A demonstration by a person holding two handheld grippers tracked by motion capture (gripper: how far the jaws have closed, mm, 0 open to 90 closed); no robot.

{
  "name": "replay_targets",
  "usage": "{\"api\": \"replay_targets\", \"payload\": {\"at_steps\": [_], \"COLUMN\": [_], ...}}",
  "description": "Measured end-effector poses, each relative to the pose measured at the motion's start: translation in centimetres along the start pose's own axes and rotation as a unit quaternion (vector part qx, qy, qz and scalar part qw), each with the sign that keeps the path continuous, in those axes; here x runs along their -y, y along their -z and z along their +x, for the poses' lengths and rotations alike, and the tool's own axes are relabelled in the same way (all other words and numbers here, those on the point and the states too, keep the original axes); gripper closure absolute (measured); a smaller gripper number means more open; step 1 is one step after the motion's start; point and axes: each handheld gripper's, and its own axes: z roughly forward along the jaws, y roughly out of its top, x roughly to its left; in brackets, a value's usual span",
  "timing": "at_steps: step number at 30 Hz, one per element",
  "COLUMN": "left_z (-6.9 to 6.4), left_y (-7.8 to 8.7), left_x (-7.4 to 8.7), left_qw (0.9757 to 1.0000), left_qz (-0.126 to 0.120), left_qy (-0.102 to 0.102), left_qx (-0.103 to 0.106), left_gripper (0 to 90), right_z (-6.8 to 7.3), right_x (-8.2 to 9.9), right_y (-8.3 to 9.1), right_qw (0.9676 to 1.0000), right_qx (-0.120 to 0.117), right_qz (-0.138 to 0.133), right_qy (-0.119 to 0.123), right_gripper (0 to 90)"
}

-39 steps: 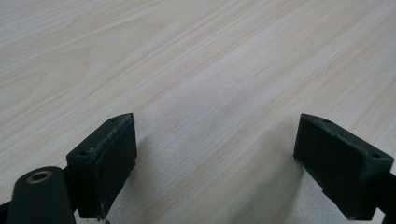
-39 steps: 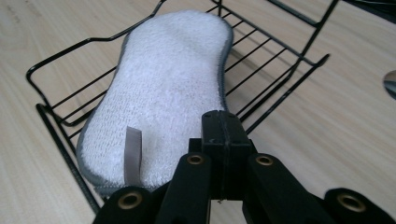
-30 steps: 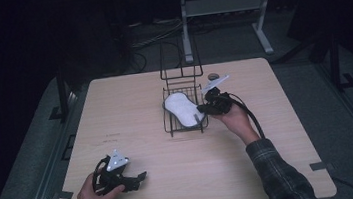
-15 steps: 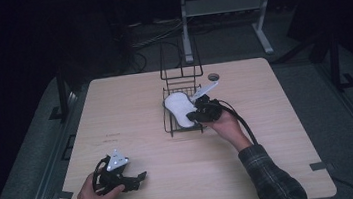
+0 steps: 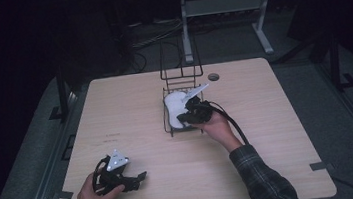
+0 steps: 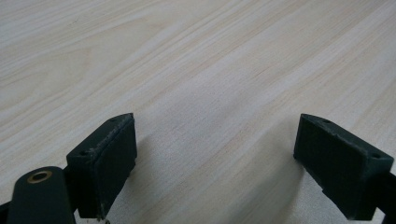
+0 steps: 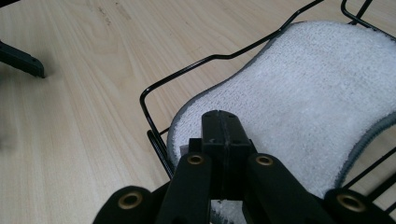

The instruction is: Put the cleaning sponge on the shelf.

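Observation:
A black wire rack [image 5: 183, 86] stands mid-table, and a white padded cloth [image 5: 174, 104] lies in its low front tray. My right gripper [image 5: 184, 118] is at the tray's near right side. In the right gripper view its jaws are pressed together on the near edge of the white cloth [image 7: 303, 79], just inside the rack's wire rim [image 7: 187, 74]; the right gripper [image 7: 222, 128] is shut. My left gripper [image 5: 140, 175] rests near the front left of the table. Its jaws stand wide apart over bare wood, so the left gripper [image 6: 215, 158] is open.
The light wooden table [image 5: 279, 133] has a round cable hole [image 5: 213, 76] behind the rack. The rack's tall back frame [image 5: 180, 59] rises at its far side. A grey metal stand [image 5: 224, 6] is on the floor beyond the table.
The right hand has moved left and nearer, from beside the rack onto the near end of the white cloth. The left gripper has stayed where it was.

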Motion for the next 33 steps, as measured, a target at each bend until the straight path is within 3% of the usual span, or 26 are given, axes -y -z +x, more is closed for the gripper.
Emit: {"api": "replay_targets", "payload": {"at_steps": [11, 24, 26, 33], "left_z": [0.0, 0.0, 0.0, 0.0], "left_y": [0.0, 0.0, 0.0, 0.0], "left_x": [0.0, 0.0, 0.0, 0.0], "left_qw": [1.0000, 1.0000, 1.0000, 1.0000], "left_qz": [0.000, 0.001, 0.001, 0.001], "left_qy": [0.000, -0.001, 0.000, 0.000], "left_qx": [0.000, 0.000, 0.000, 0.000], "left_gripper": [12.3, 12.3, 12.3, 12.3], "right_z": [-0.7, -2.0, -2.4, -3.0], "right_x": [0.0, 1.5, 2.0, 2.9], "right_y": [0.3, 4.5, 5.8, 7.6], "right_qw": [0.9999, 0.9987, 0.9981, 0.9968], "right_qx": [0.008, 0.033, 0.039, 0.054], "right_qz": [-0.008, -0.030, -0.037, -0.044], "right_qy": [-0.012, -0.023, -0.032, -0.038], "right_gripper": [90.0, 89.8, 84.2, 69.9]}}
